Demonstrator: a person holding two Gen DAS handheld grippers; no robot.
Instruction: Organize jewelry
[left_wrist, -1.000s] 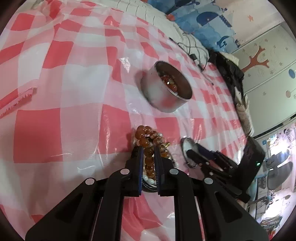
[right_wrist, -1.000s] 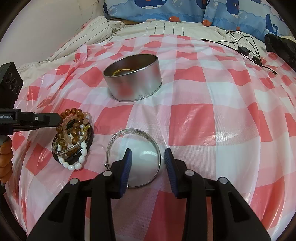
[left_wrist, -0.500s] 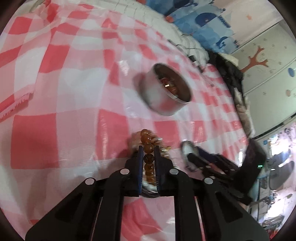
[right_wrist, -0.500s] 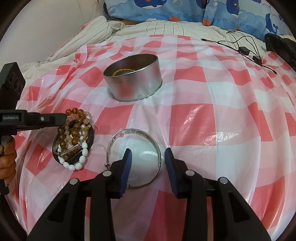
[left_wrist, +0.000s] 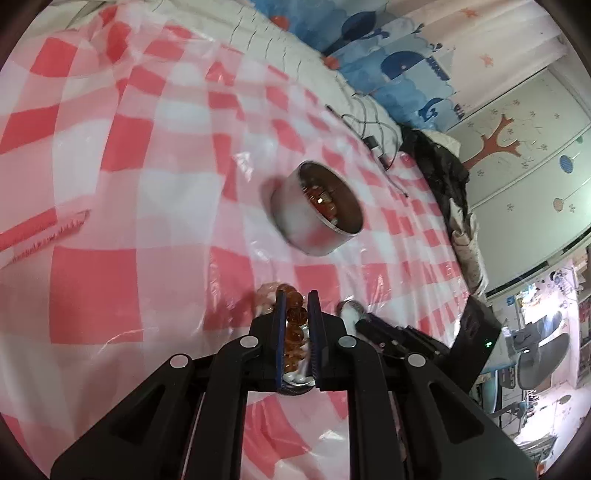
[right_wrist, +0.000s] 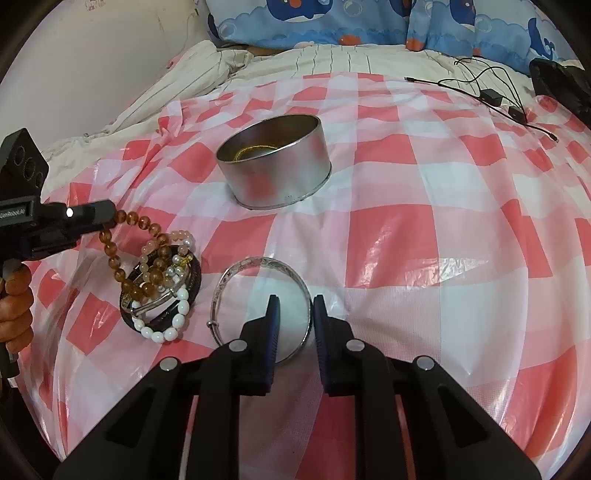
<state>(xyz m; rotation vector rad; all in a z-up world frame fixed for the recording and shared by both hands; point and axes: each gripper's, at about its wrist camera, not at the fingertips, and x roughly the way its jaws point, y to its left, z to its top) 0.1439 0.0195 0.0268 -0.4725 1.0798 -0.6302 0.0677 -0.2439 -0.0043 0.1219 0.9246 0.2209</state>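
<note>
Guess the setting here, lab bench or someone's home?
Most likely a home bedroom, with the work done on a bed. A red-checked plastic sheet lies over striped bedding, blue whale-print pillows sit at the head, and a wardrobe with tree decals stands alongside.

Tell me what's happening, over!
Left hand-held gripper shut on amber bead bracelet, half raised off the pile. Right hand-held gripper open over silver bangle. Tin path unobstructed.

Left tongs (left_wrist: 296, 306) clamp amber bead bracelet (left_wrist: 295, 332); tin (left_wrist: 314, 218) beyond, slightly blurred.
</note>
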